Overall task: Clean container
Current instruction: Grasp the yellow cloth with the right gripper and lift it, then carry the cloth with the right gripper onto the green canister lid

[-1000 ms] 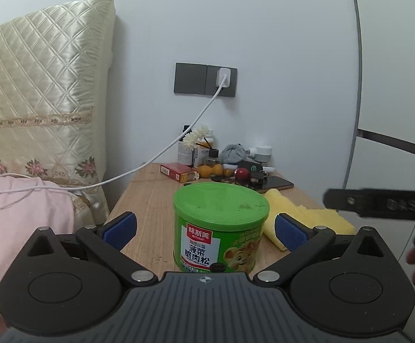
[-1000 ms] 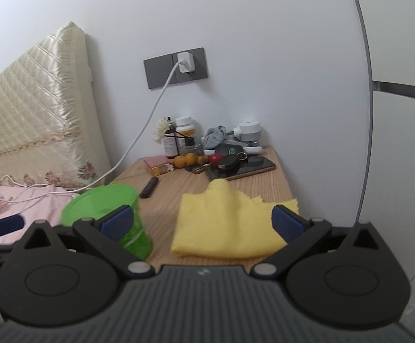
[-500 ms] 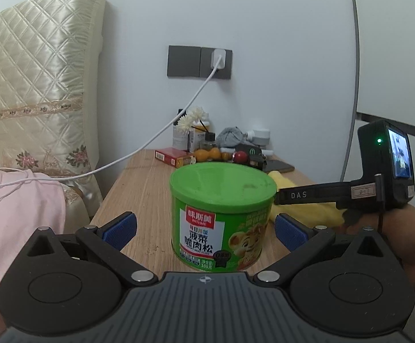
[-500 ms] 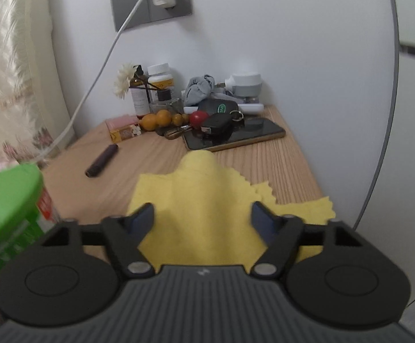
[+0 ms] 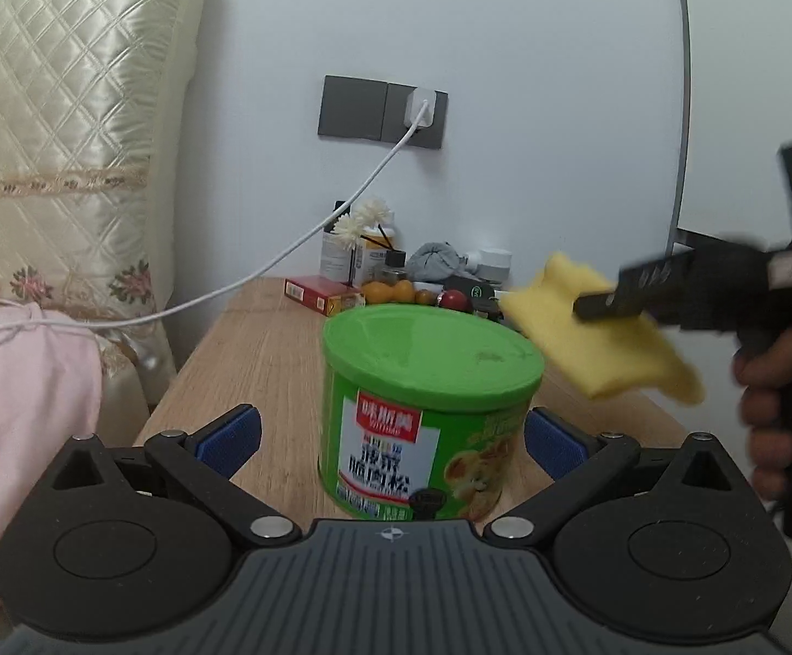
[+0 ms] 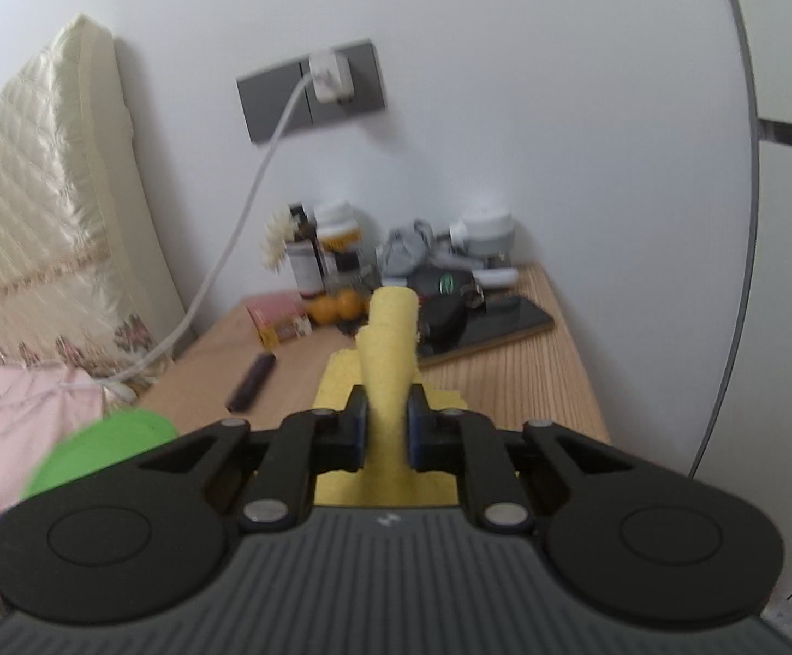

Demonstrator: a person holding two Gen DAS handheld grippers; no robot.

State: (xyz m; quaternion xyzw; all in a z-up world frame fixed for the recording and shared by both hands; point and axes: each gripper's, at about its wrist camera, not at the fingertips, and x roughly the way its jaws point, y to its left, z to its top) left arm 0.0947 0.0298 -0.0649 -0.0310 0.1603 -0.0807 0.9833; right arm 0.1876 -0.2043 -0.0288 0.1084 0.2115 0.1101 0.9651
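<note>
A green container (image 5: 423, 415) with a green lid stands on the wooden bedside table (image 5: 265, 349). My left gripper (image 5: 390, 436) is open, its blue pads on either side of the container and apart from it. My right gripper (image 6: 386, 426) is shut on a folded yellow cloth (image 6: 387, 376) and holds it above the table. In the left wrist view the cloth (image 5: 597, 344) hangs just right of the container's lid, held by the right gripper (image 5: 608, 300). The lid (image 6: 101, 453) shows blurred at the lower left of the right wrist view.
At the back of the table stand bottles (image 5: 341, 256), a red box (image 5: 319, 292), oranges (image 5: 390, 290), a grey rag (image 5: 436, 259), keys and a phone (image 6: 505, 322). A dark stick (image 6: 251, 382) lies mid-table. A white cable (image 5: 286, 256) runs from the wall socket to the bed.
My right gripper has shut on the yellow cloth and lifted it off the table toward the container. The left gripper stays open around the container.
</note>
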